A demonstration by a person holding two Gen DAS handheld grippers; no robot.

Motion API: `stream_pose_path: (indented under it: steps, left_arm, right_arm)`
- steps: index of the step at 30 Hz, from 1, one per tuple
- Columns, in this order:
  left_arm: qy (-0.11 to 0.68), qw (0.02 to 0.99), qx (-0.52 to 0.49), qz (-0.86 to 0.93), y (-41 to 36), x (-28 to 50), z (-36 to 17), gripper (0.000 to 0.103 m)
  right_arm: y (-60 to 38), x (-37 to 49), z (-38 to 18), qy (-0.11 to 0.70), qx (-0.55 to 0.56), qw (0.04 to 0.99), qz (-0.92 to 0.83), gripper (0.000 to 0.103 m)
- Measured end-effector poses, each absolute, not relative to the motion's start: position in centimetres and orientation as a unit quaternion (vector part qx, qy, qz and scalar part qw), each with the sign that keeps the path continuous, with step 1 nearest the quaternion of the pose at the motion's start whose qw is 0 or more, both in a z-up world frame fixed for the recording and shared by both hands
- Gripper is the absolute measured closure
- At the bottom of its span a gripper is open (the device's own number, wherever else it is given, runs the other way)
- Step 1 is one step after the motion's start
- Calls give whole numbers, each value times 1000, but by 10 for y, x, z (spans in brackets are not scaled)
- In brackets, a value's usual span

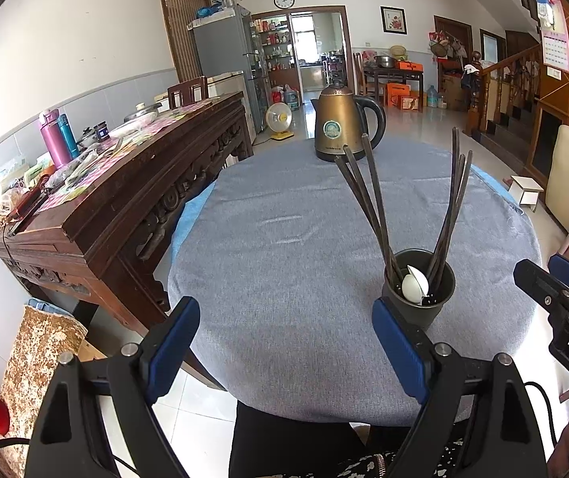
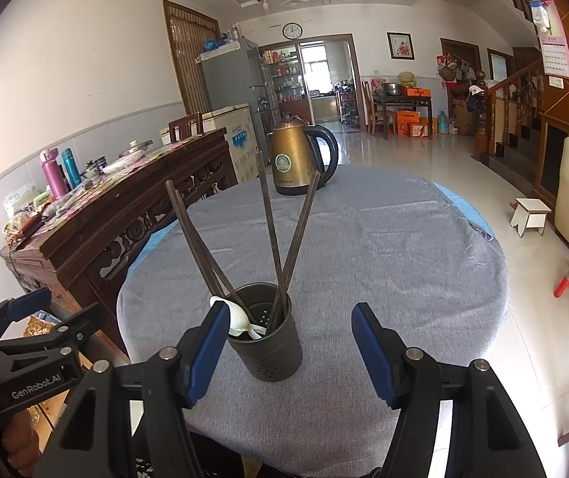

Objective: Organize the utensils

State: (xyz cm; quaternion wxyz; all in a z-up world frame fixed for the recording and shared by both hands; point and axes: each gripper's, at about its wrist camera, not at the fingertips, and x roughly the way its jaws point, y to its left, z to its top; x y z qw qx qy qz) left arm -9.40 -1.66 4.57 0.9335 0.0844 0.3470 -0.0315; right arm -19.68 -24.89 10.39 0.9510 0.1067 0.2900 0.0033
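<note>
A round worktop (image 2: 384,247) is covered in matt, coarse-woven grey cloth. On it stand a matt dark cylindrical utensil holder (image 2: 268,352) holding dull dark wooden-looking chopsticks (image 2: 272,235) and a glossy white spoon (image 2: 240,320), and a brushed bronze-coloured metal kettle (image 2: 290,155) with a glossy black handle.

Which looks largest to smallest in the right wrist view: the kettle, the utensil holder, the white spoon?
1. Utensil holder and kettle: they look about alike; the holder is much nearer the camera, so I cannot rank them.
2. White spoon: clearly smallest, lying inside the holder.
</note>
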Motion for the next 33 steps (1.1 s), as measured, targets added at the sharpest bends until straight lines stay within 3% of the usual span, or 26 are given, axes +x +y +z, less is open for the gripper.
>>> stream_pose_path:
  steps: [33]
  left_arm:
    - [353, 931, 84, -29, -17, -92, 45, 14]
  right_arm:
    - [-250, -194, 100, 299, 108, 948, 6, 36]
